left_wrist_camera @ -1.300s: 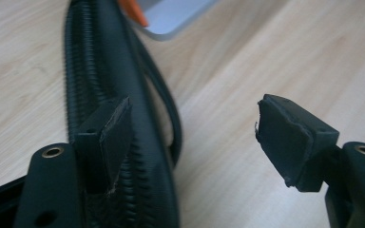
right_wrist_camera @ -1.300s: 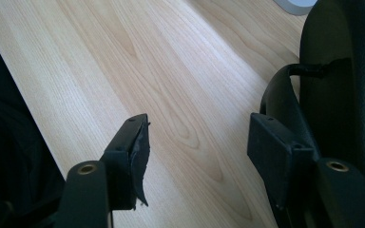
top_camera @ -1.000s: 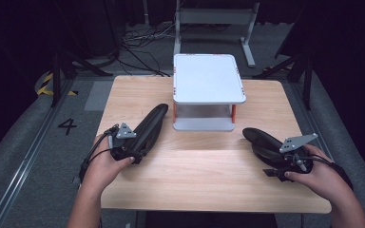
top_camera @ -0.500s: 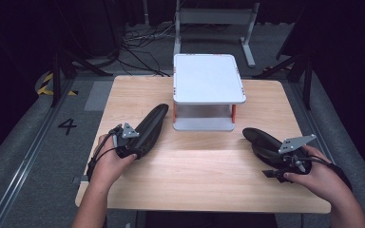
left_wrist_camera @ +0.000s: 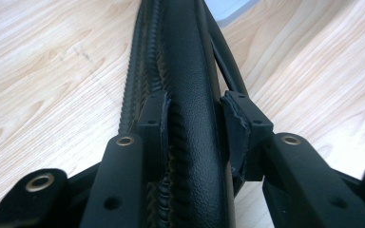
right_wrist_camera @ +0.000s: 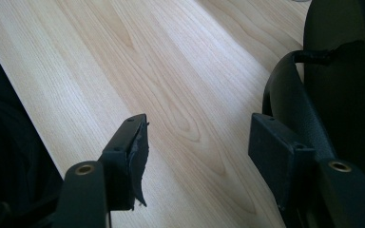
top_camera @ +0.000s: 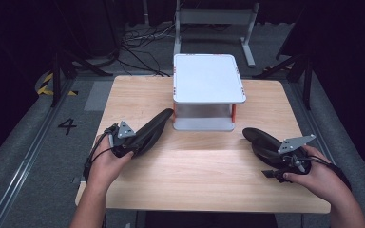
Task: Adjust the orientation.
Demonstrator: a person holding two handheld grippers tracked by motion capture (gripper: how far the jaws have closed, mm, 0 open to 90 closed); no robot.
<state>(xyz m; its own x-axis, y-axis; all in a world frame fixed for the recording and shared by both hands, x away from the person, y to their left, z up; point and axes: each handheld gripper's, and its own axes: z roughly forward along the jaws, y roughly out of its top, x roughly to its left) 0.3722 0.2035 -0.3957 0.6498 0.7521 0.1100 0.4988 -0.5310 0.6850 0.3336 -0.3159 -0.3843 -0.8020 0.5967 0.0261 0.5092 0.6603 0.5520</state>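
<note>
Left tongs (left_wrist_camera: 195, 137) closing around black shoe (left_wrist_camera: 190, 71), near table edge (top_camera: 95, 142).

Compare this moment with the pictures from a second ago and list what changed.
The left claw has just been closing; its pads now sit against both sides of the left black shoe between them. The right claw stayed open beside the right black shoe. Both shoes and the white two-tier rack kept their places.

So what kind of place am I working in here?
Probably a lab or recording studio: a bare wooden table ringed by dark curtains, loose cables on grey carpet, and a floor marker "4".
</note>
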